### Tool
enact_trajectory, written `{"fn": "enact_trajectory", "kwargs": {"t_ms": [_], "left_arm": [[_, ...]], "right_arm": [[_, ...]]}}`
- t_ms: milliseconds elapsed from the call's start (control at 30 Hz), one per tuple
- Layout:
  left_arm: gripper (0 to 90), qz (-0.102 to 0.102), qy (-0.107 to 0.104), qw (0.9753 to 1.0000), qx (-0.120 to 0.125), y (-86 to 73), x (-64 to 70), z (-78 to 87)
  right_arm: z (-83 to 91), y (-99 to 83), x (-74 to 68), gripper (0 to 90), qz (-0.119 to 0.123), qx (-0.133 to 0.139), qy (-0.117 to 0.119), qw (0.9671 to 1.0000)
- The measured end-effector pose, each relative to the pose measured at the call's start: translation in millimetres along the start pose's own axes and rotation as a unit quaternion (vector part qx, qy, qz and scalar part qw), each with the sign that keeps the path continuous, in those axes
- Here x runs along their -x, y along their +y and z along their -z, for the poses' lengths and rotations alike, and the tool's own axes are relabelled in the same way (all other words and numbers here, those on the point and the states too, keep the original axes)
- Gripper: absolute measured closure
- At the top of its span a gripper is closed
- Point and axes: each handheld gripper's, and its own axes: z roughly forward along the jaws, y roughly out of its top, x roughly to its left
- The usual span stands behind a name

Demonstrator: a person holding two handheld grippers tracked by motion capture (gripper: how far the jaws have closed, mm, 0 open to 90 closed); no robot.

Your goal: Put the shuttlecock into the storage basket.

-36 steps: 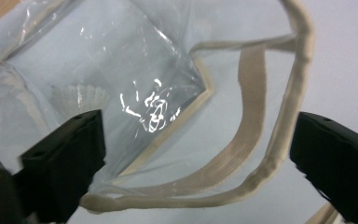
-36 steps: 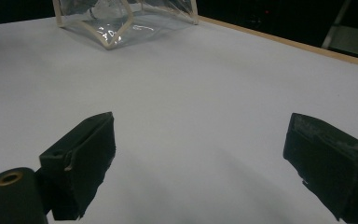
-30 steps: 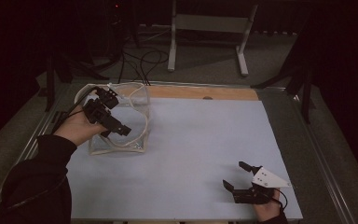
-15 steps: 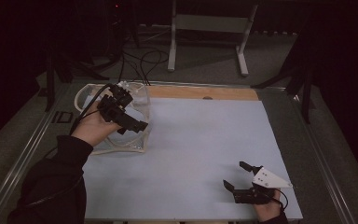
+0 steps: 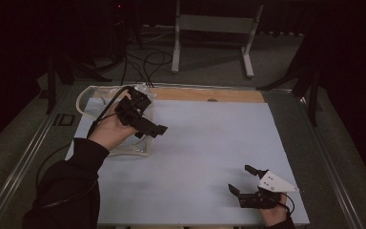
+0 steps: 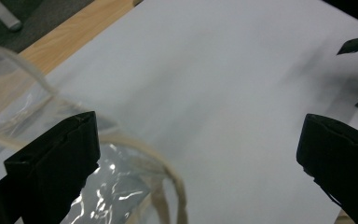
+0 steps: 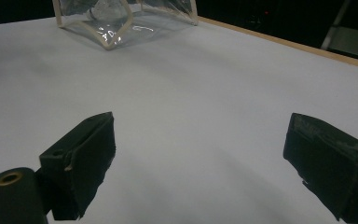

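While my left gripper [image 5: 147, 129] hangs above the near right corner of the clear plastic bag [image 5: 95, 102], its 2 jaws stand wide apart with nothing between them. In the left gripper view the same gripper [image 6: 196, 154] looks down past the bag's cream-coloured strap [image 6: 168, 172], which curves up between the jaws, closer to the left one; whether the strap touches that jaw I cannot tell. The crinkled clear plastic bag [image 6: 116, 186] glints just below it.

The bag sits at the far left of the white table sheet [image 5: 205, 148], its trimmed edge reaching the wooden strip [image 5: 209, 94] along the far side of the table. A loop of strap arches off the bag's far left corner. My left hand [image 5: 112, 131] covers part of the bag's near side in the high view.

My right gripper [image 5: 249, 180] rests low at the near right of the sheet, well apart from the bag, jaws spread and gripping nothing. Its own view confirms this: the gripper [image 7: 200, 149] faces bare white sheet [image 7: 191, 93], with the bag [image 7: 121, 14] standing at the far edge of that picture and the wooden strip [image 7: 307, 46] running off to the right behind it. The grey 3-cornered plate [image 5: 275, 182] shows on top of the right gripper.
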Motion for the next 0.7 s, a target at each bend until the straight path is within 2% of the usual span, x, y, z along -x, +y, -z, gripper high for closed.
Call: {"fn": "enact_trajectory", "kwargs": {"t_ms": [133,233,300,433,700], "left_arm": [[0.0,-0.015,-0.011,0.9995,0.026,5.1,7.8,-2.7],[0.0,-0.017,-0.021,0.9989,0.038,8.9,13.0,-5.6],[0.0,-0.024,-0.024,0.9988,0.036,11.2,17.0,-8.8],[0.0,-0.032,-0.040,0.9973,0.052,14.3,25.0,-14.9],[0.0,-0.061,-0.057,0.9952,0.050,14.9,38.4,-30.6]], "right_arm": [[-0.4,-0.1,0.1,9.0,0.002,0.000,0.001,1.0000],[-0.3,-0.2,0.2,9.0,0.001,0.000,0.001,1.0000],[-0.2,0.0,0.0,9.0,0.003,0.000,0.000,1.0000],[-0.5,-0.2,0.5,9.0,0.003,-0.001,-0.001,1.0000],[-0.4,-0.2,0.2,9.0,0.001,-0.002,0.000,1.0000]]}}
